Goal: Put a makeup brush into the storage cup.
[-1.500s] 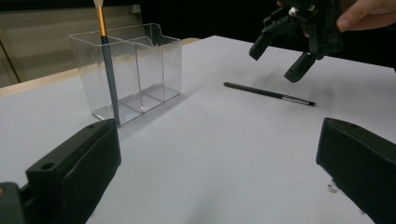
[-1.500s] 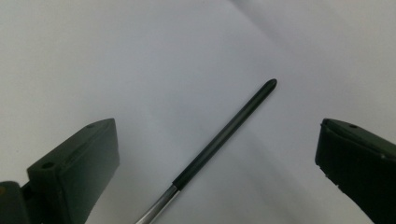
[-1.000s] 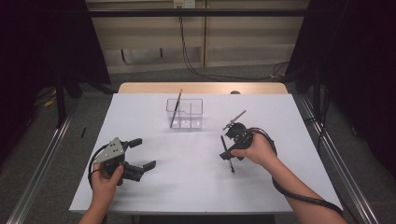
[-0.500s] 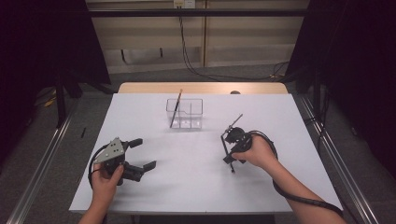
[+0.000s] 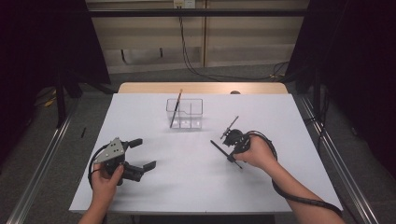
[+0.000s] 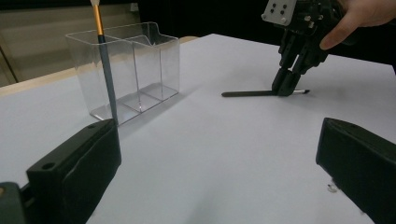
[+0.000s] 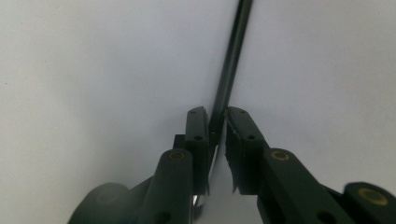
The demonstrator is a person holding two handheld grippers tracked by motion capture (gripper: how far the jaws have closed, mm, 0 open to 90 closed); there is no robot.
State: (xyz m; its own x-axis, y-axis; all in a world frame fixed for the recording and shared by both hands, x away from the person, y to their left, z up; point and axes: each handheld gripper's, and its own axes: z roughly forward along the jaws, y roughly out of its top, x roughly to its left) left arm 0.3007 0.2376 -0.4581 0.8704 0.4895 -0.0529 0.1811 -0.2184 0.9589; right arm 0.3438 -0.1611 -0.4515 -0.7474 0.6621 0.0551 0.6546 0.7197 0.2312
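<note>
Black, thin pen-like stick (image 7: 229, 70) lies flat on my white worktop (image 5: 187, 182), and my right tongs (image 5: 230, 147) have just been closing and now pinch it. My left tongs (image 5: 140, 154) gape wide and hold nothing, well apart from the stick.

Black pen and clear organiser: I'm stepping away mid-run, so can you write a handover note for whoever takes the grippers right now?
Right gripper: its jaws have just been closing and are now shut on the thin black pen, which lies flat on the white table.
Left gripper: open, holding nothing, resting near the table's left front.
Clear plastic two-compartment organiser: stands at centre back, with one dark brush with a gold ferrule upright in its left compartment.
Done: pen gripped.
Left, probably: lift the pen and stand it in the organiser.
</note>
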